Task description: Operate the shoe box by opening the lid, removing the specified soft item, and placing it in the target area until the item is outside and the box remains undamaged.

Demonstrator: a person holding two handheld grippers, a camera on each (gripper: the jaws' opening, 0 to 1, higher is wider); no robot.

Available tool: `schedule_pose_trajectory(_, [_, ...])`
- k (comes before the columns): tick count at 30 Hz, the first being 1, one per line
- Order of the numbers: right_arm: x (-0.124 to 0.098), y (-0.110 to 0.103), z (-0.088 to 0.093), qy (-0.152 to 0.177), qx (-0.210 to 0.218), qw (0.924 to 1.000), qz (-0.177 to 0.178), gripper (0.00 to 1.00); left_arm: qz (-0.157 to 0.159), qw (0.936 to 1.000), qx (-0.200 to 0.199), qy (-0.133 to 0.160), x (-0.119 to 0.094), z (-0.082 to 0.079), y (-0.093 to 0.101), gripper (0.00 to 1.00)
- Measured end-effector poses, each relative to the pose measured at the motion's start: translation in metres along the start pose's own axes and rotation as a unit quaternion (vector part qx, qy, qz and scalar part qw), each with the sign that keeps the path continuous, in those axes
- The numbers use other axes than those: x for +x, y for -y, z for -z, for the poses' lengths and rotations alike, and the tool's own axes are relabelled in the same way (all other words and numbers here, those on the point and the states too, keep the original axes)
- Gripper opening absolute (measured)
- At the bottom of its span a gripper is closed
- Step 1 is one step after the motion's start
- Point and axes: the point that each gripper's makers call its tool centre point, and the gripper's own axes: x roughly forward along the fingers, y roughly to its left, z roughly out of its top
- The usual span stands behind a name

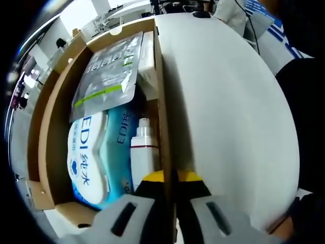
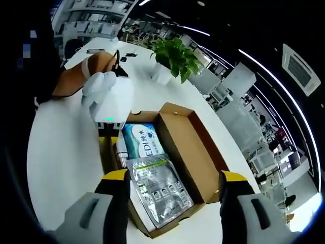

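The shoe box [image 2: 188,147] is seen open on the counter [image 2: 61,157]; its near wall [image 1: 165,127] is clamped by the left hand-held gripper [image 1: 169,189]. The right hand-held gripper [image 2: 172,185] is spread wide above a silver pouch [image 2: 160,188].

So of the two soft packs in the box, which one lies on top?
The silvery grey pouch with the green stripe; it overlaps the edge of the blue-and-white wipes pack, which lies flat beneath it in the cardboard box.

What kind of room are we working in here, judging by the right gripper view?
Probably an open-plan office or lab: a large white table bearing the shoe box, a potted plant, rows of desks behind it, and a ceiling air-conditioning unit overhead.
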Motion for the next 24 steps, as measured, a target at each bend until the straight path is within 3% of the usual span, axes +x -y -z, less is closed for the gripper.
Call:
schedule_pose_trajectory(10, [0.008,-0.003,-0.002,-0.009,-0.015,0.9998,-0.014,0.74,0.000,1.0000,0.000,0.000,0.000,0.000,-0.001,0.02])
schedule_pose_trajectory(18, [0.017,-0.013,0.008,-0.037,-0.035,0.9976,-0.047,0.74,0.000,1.0000,0.000,0.001,0.001,0.000,-0.002,0.02])
schedule_pose_trajectory(24, [0.022,-0.014,0.008,-0.038,-0.037,0.9972,-0.052,0.73,0.000,1.0000,0.000,0.001,0.001,0.000,-0.002,0.02])
